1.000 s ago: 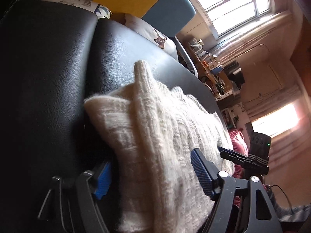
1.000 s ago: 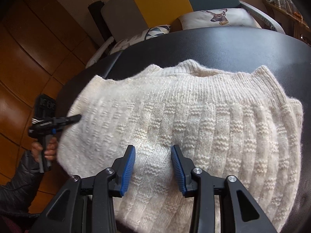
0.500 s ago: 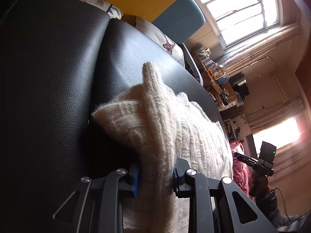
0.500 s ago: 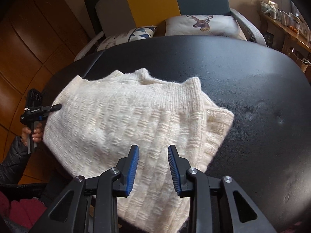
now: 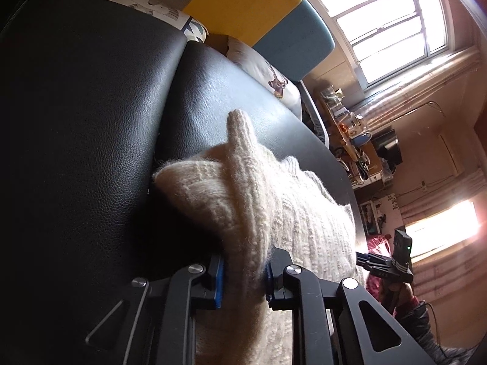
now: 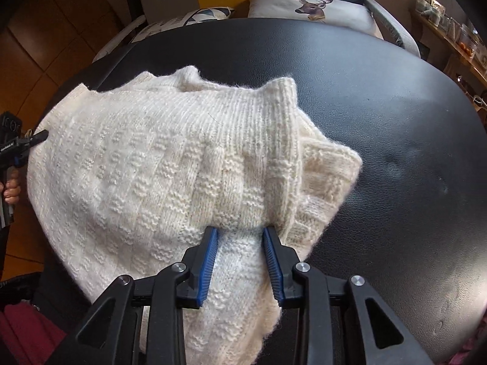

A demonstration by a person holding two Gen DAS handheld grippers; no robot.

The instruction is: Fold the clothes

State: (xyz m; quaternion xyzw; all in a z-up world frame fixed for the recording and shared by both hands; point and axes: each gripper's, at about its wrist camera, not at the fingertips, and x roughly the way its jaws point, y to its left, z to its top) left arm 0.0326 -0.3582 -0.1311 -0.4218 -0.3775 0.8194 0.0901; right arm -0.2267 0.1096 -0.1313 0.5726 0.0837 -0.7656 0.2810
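A cream knitted sweater (image 6: 146,164) lies on the black leather tabletop (image 6: 395,127), spread over its left half as the right wrist view shows it, with its left side reaching the left edge and its near part hanging over the near edge. The right portion of the sweater is lifted and doubled over, so that a ribbed band (image 6: 286,140) runs across the top of a fold, and a lower layer sticks out beyond it toward the middle of the tabletop.

The right tongs (image 6: 240,237) are narrowed on a bunch of the knit at the near edge; the blue pads (image 6: 208,261) press the fabric from both sides. The left tongs (image 5: 243,270) are likewise clamped on a thick roll of the sweater (image 5: 243,206), with fabric filling the gap between the pads, and a ribbed point of knit stands up beyond them. In the right wrist view the left tongs (image 6: 39,135) show at the tabletop's left edge, touching the sweater's left side.

Beyond the far edge of the tabletop stands a chair with a yellow and blue back (image 5: 258,9), carrying a deer-print cushion (image 6: 310,7) and a patterned cushion (image 6: 188,19). A bright window (image 5: 392,21) fills the upper right of the left wrist view.
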